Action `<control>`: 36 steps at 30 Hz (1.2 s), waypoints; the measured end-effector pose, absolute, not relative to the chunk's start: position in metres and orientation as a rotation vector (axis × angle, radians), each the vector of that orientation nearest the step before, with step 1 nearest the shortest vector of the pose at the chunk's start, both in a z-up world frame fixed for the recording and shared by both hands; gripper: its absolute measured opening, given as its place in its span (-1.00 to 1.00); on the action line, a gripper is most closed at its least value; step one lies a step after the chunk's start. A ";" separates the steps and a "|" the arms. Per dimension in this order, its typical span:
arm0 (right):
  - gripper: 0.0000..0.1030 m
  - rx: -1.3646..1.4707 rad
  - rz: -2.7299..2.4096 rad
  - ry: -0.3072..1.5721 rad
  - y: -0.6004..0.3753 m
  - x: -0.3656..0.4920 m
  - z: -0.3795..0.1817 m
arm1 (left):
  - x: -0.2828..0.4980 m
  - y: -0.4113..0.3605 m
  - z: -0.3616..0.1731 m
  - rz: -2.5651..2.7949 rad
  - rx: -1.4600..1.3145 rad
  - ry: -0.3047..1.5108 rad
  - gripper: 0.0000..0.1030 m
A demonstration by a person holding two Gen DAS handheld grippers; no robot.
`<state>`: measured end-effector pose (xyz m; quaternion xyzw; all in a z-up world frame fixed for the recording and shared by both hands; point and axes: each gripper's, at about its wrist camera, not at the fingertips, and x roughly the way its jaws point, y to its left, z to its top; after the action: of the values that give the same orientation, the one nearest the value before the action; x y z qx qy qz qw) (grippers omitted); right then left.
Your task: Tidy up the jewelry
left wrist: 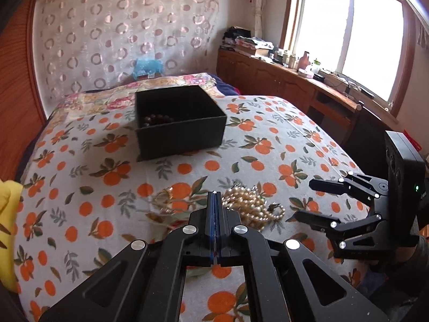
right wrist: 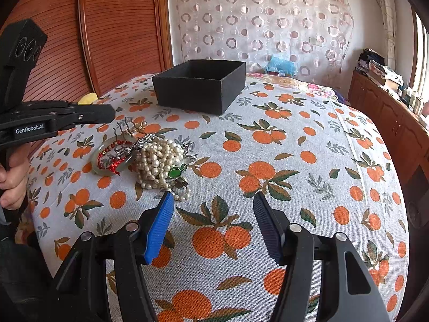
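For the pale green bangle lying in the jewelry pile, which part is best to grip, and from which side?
Grip the bangle's bare outer rim on the side away from the pearls, coming from above with one jaw inside the ring. It lies flat, and a red cord and pearls crowd its other side.

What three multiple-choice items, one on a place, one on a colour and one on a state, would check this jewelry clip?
1. Where does the pearl necklace lie?
A. inside the black box
B. on the bedspread, in the jewelry pile
C. on the cabinet by the window

2. What colour is the stone of the pendant beside the pearls?
A. green
B. purple
C. yellow

3. How do the grippers stand?
A. both open
B. left open, right shut
C. left shut, right open

Key:
1 B: the pearls are heaped on the bedspread, apart from the black box.
2 A: the stone shows bright green.
3 C: the left gripper has its fingers pressed together; the right gripper has its fingers spread.
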<state>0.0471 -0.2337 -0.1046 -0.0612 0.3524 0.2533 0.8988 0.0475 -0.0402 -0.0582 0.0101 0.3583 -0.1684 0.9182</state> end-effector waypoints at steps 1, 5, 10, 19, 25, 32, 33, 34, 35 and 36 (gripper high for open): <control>0.24 -0.127 0.525 0.730 -0.234 0.047 -0.105 | 0.047 -0.038 -0.060 -0.344 0.018 0.742 -1.00; 0.24 -0.127 0.524 0.730 -0.234 0.047 -0.105 | 0.047 -0.042 -0.066 -0.351 0.032 0.770 -1.00; 0.24 -0.128 0.525 0.730 -0.233 0.047 -0.104 | 0.058 -0.060 -0.079 -0.370 0.077 0.812 -0.73; 0.24 -0.129 0.524 0.729 -0.233 0.047 -0.104 | 0.070 -0.069 -0.093 -0.338 0.144 0.850 -0.47; 0.24 -0.129 0.527 0.732 -0.233 0.047 -0.105 | 0.064 -0.068 -0.090 -0.351 0.157 0.835 -0.71; 0.24 -0.134 0.528 0.735 -0.232 0.047 -0.107 | 0.051 -0.050 -0.062 -0.354 0.085 0.750 -0.81; 0.24 -0.132 0.528 0.734 -0.232 0.047 -0.106 | 0.049 -0.045 -0.056 -0.352 0.070 0.732 -0.84; 0.24 -0.132 0.528 0.734 -0.232 0.047 -0.107 | 0.049 -0.043 -0.053 -0.352 0.063 0.723 -0.93; 0.24 -0.131 0.527 0.735 -0.232 0.047 -0.107 | 0.049 -0.039 -0.048 -0.354 0.048 0.716 -0.96; 0.24 -0.132 0.526 0.734 -0.231 0.047 -0.106 | 0.049 -0.035 -0.045 -0.348 0.039 0.708 -0.96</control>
<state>0.0471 -0.2314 -0.1062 -0.0635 0.3546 0.2541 0.8976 0.0488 -0.0354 -0.0451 0.0188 0.3449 -0.1696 0.9230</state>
